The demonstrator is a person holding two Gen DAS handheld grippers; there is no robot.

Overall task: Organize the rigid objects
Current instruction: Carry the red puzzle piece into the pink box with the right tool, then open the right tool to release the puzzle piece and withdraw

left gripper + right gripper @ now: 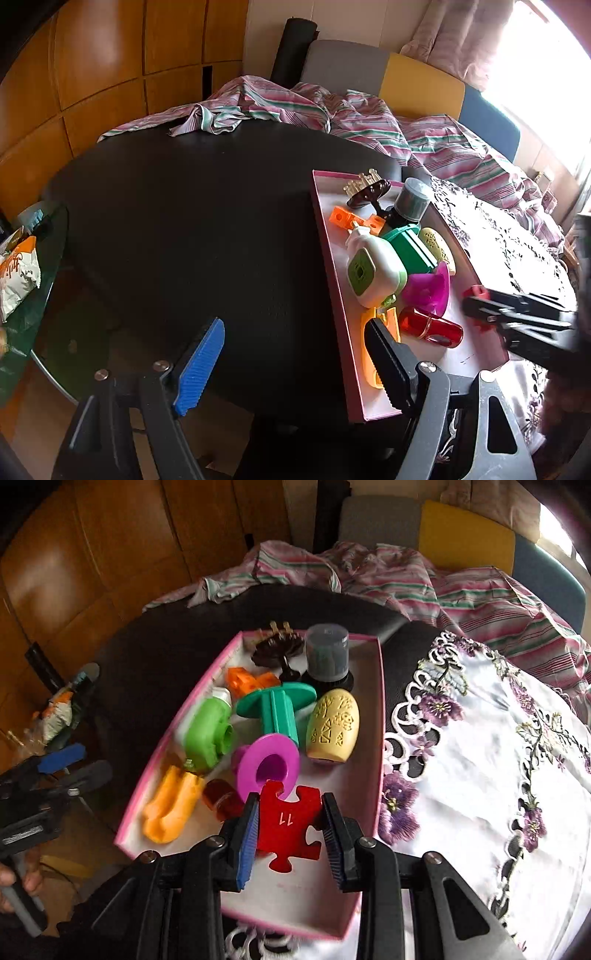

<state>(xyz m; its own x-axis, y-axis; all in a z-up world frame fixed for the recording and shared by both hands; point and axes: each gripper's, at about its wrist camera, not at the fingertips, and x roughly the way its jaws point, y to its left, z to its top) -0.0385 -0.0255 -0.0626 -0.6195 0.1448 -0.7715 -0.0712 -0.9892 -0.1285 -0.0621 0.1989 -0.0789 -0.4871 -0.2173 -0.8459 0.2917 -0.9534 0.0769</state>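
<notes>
My right gripper (290, 806) is shut on a red jigsaw piece (288, 823) marked 11, held above the near end of the pink-rimmed box (381, 701). In the box lie a magenta spool (267, 766), a green spool (277, 709), a yellow patterned egg (332, 731), a green and white bottle (207, 734), an orange piece (170, 808), a red translucent cap (221, 797) and a grey canister (327, 653). My left gripper (295, 365) stands open over the black table (184, 221), left of the box (328, 258), with nothing between its fingers.
A white embroidered cloth (480, 775) covers the table right of the box. Striped fabric (295, 103) is heaped along the far edge, with chair backs (421, 85) behind. A snack bag (18, 273) lies on a glass side table at the left. A hand (14, 882) grips the left tool.
</notes>
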